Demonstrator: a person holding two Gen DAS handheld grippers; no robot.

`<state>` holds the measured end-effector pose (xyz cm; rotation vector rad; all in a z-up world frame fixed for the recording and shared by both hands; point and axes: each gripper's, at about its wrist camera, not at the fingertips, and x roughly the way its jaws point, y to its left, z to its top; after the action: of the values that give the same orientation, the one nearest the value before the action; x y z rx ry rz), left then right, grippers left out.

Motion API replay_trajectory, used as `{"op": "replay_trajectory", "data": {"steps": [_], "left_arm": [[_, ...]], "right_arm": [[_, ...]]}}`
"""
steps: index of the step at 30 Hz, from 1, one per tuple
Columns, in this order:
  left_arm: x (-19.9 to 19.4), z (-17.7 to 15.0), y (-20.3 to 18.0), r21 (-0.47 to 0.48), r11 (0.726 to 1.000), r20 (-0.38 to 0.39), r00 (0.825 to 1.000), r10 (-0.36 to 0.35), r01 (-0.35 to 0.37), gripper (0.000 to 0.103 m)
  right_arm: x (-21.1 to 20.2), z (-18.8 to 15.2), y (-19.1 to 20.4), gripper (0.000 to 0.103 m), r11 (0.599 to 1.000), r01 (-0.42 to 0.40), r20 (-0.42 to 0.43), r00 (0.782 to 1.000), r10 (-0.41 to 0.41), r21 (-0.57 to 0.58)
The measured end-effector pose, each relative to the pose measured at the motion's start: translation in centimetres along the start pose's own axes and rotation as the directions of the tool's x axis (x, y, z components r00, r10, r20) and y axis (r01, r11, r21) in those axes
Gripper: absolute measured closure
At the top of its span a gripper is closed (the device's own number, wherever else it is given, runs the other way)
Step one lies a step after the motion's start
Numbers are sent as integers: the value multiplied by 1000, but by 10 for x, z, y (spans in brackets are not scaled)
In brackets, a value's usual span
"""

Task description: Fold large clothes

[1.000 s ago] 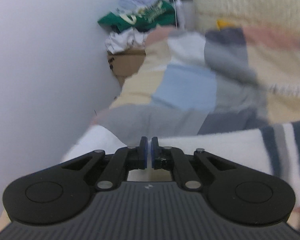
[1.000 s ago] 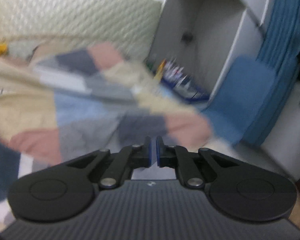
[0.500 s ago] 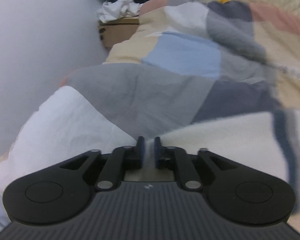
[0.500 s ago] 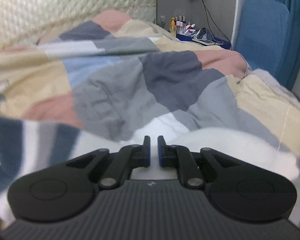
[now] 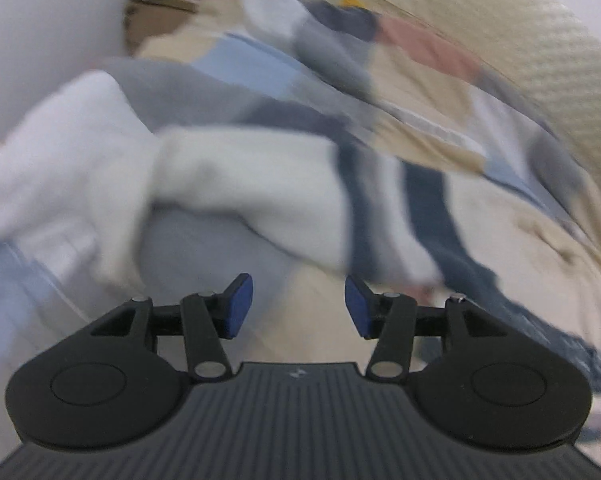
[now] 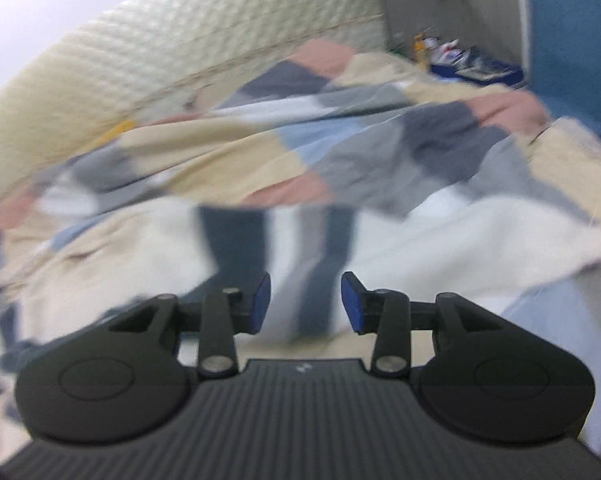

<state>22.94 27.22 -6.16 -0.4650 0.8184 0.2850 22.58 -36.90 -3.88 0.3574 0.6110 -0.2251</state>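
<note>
Left wrist view: left gripper (image 5: 298, 306), black with blue pads, jaws spread partway and just been opening; nothing between the pads. Just beyond the tips lies the fluffy white garment with navy and grey stripes (image 5: 260, 184), one fold lifted off the bedding, blurred by motion. It rests on the patchwork quilt of grey, pale blue, cream and pink squares (image 5: 236, 92). Farther off, a brown cardboard box (image 5: 152, 28) against the white wall, crumpled clothes heaped on it. Cream quilted headboard (image 5: 480, 28) at far right.

Right wrist view: right gripper (image 6: 305, 304), same build, jaws apart somewhat less wide and also just been opening; pads clear of the cloth. The striped garment (image 6: 440, 236) lies directly ahead, stripes running away from the tips, white pile spreading right. Quilt (image 6: 340, 148) behind it, then headboard (image 6: 220, 36). Blue upholstered chair (image 6: 568, 40) at far right, small clutter beside it too blurred to identify.
</note>
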Motion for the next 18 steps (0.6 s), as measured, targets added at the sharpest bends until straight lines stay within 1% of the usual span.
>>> {"op": "replay_trajectory", "data": {"steps": [4,7,10,12,16,18], "left_arm": [[-20,-38,-38,33,997,-70,995,-67,69,46],[-33,-71,-62,23,992,-129,984,-124,128,46],[-39,-101,-78,11,987,-188,970,-154,159,46],[-41,-123,-86,10,987,-227,962,-151,157,46],[-37,-153,-81,-8,989,-276,951,-141,145,46],[-38,-163,-75,-3,992,-270,955,-122,126,46]], "right_arm": [[-39,-26,21,61,994,-105,-44,993,107,36],[-60,-46,30,61,989,-143,-78,986,146,47],[-77,-65,33,61,984,-168,-106,979,174,63],[-86,-77,33,61,982,-173,-116,977,180,68],[-95,-101,24,59,977,-192,-154,967,204,91],[-96,-113,17,59,972,-204,-179,958,223,119]]}}
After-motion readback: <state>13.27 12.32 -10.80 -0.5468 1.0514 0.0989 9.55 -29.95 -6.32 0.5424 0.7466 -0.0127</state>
